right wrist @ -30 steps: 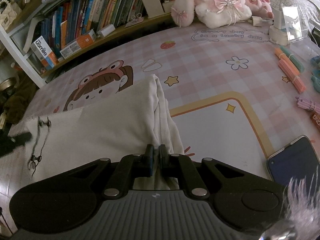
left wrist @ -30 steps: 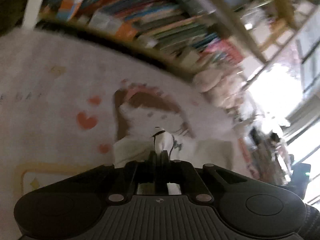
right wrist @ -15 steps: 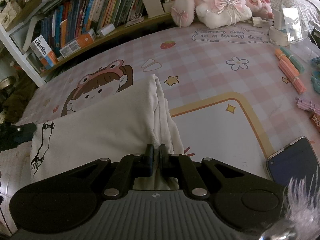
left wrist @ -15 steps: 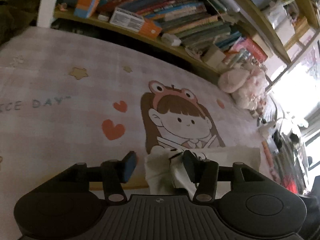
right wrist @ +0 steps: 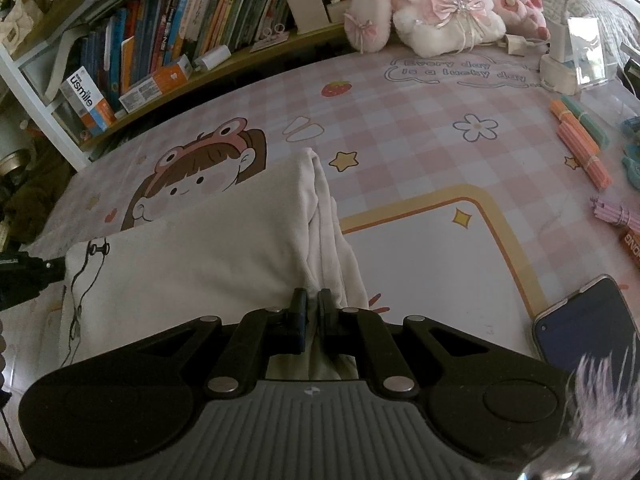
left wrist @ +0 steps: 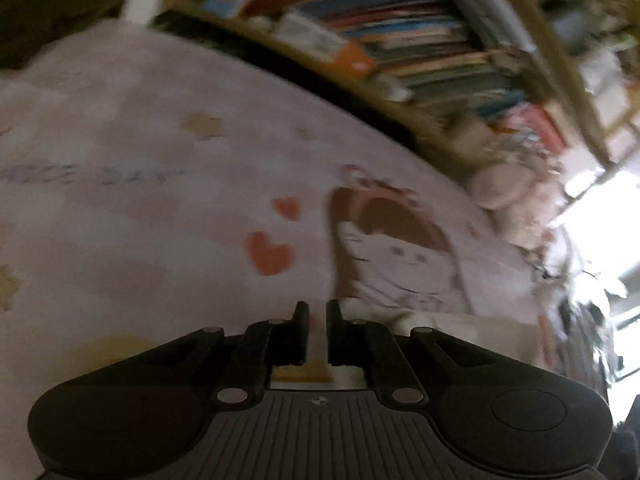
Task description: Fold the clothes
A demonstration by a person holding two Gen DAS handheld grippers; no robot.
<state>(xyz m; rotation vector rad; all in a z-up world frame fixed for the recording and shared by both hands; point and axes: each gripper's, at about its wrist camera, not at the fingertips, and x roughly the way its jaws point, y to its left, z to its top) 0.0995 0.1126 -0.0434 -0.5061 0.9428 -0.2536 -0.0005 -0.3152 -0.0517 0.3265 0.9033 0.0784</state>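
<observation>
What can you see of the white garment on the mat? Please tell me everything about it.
The garment is white or cream, soft cloth by its look, folded into a wide flat band across the mat. A thin black line drawing marks its left end. At its right end the layers gather into a ridge of folds, and the right gripper is shut on them. It partly covers the cartoon girl. The left gripper is at its left end; contact is unclear.

A bookshelf (right wrist: 168, 36) crammed with books runs behind the pink checked table cover (right wrist: 420, 128); a plush rabbit (right wrist: 432, 4) sits there; bright daylight (left wrist: 600, 216) floods one side.
</observation>
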